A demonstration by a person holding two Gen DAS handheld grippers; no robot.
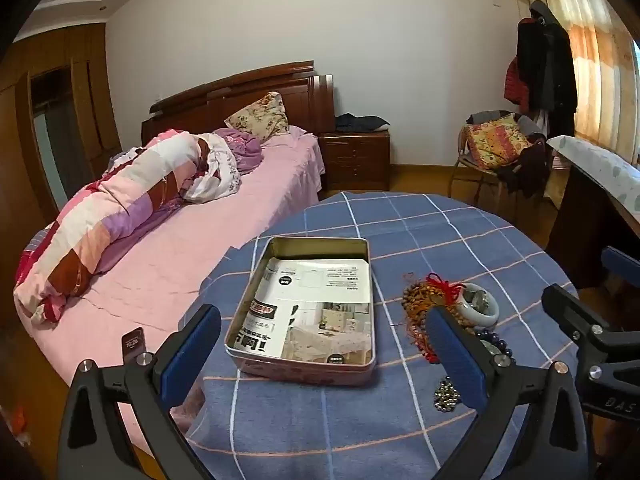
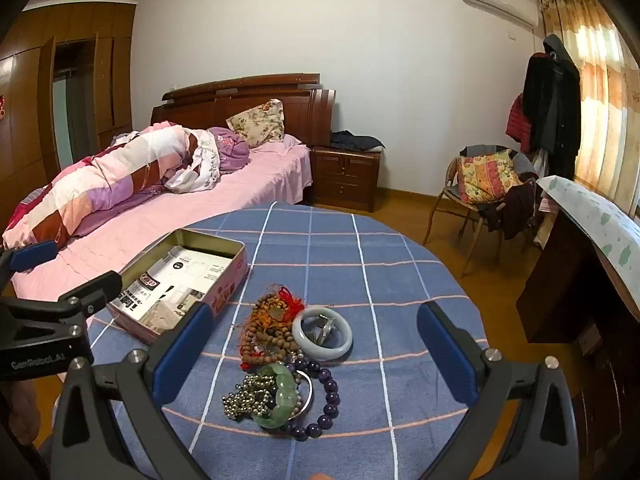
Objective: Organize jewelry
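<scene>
An open pink tin box (image 1: 256, 320) lined with printed paper sits on the blue checked table; it also shows in the right wrist view (image 2: 230, 286). To its right lies a pile of jewelry: a brown bead string with a red knot (image 2: 268, 328), a pale jade bangle (image 2: 322, 346), a green bead bracelet (image 2: 282, 394), a purple bead bracelet (image 2: 330, 396) and a metal bead chain (image 2: 240, 396). My left gripper (image 1: 324, 356) is open and empty, hovering before the tin. My right gripper (image 2: 316, 356) is open and empty, hovering over the jewelry.
The round table (image 2: 320, 248) carries a blue checked cloth. A bed with pink sheets (image 1: 200, 240) stands close on the left. A chair with cushions (image 2: 484, 184) and a desk (image 2: 580, 240) stand to the right. The right gripper also shows in the left wrist view (image 1: 580, 320).
</scene>
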